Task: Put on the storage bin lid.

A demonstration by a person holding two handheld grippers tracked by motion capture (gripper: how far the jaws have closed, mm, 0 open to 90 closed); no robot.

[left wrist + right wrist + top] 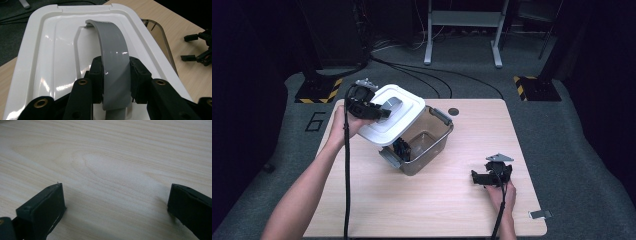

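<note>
**High view: lid held tilted over bin, right gripper idle**

High view: left gripper [379, 111] clamps the grey handle [393, 104] of the white lid [393, 116]. Lid is off the clear bin [422, 145], tilted, its low edge over the bin's near-left rim, its high edge up and away toward the table's far-left. Can't tell if the low edge touches the rim. Something dark [402, 148] sits inside the bin, partly under the lid; too small to identify.

Left gripper view: jaws closed on the handle [113, 65] from both sides, near its near end. Handle arches up and runs straight away from the camera along the lid's [50, 62] long axis. Bin wall [160, 37] shows past the lid's right edge.

Right gripper [479, 178] rests low on the table [437, 210], near-right, well apart from the bin. Right gripper view: jaws wide apart, nothing between them, bare wood [112, 170] below.

Around: dark round hole [453, 111] in the tabletop beyond the bin, small grey tag [540, 214] at the near-right corner. Nothing sits between right gripper and bin.
</note>
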